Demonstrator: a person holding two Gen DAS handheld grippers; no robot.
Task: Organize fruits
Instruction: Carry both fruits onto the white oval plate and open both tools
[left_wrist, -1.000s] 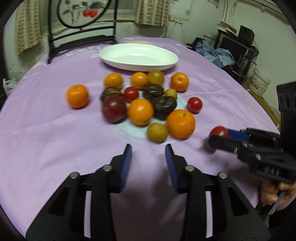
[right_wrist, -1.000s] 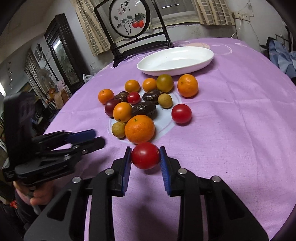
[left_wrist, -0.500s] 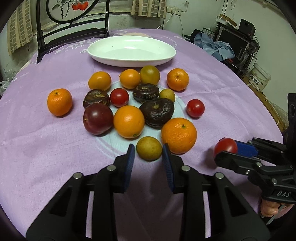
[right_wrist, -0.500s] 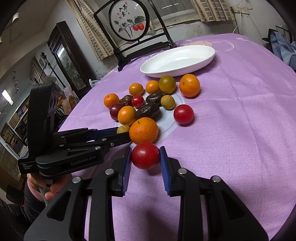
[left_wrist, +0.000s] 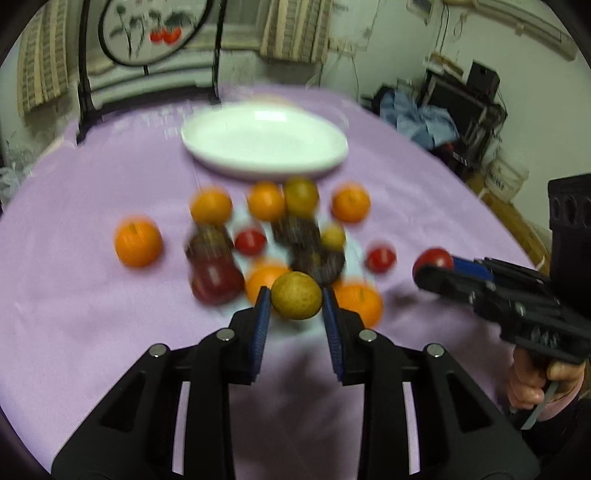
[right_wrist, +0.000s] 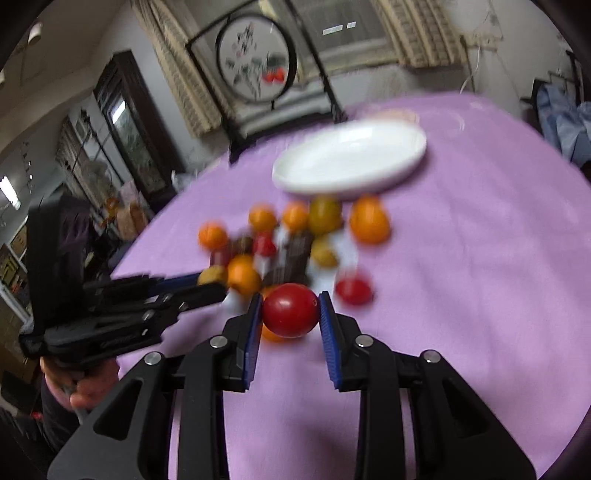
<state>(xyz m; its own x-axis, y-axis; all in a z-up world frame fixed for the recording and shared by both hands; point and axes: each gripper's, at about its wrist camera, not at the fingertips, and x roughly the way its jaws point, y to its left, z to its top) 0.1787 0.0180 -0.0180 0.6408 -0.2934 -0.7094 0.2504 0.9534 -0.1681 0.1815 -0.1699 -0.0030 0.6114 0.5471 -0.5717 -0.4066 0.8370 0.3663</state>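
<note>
The left claw (left_wrist: 296, 304) pinches a yellow-green fruit (left_wrist: 296, 295) between its blue pads, with the fruit sitting at the very tips of the fingers, in front of the blurred heap on the tabletop (left_wrist: 74, 295). The right claw (right_wrist: 290, 312) is clamped on a red tomato (right_wrist: 290, 310), again held at the fingertips; in the left wrist view that same claw enters from 3 o'clock with the tomato showing at its tip. The rest of the fruit lies in a loose cluster on the purple cloth toward 12 o'clock of both claws: several oranges, of which one orange (left_wrist: 137, 242) sits apart at the cluster's 9 o'clock side, dark wrinkled fruits (left_wrist: 316, 258), a dark red plum-like fruit (left_wrist: 216, 282) and two small red tomatoes, one of them (left_wrist: 380, 258) at the cluster's 3 o'clock edge. Beyond the cluster, farther toward 12 o'clock, stands a white oval dish (left_wrist: 221, 162). Behind it a dark chair back with a round painted panel (left_wrist: 155, 33) rises at the far edge of the tabletop. Both views are motion-blurred, so finer detail of the heap cannot be told.
</note>
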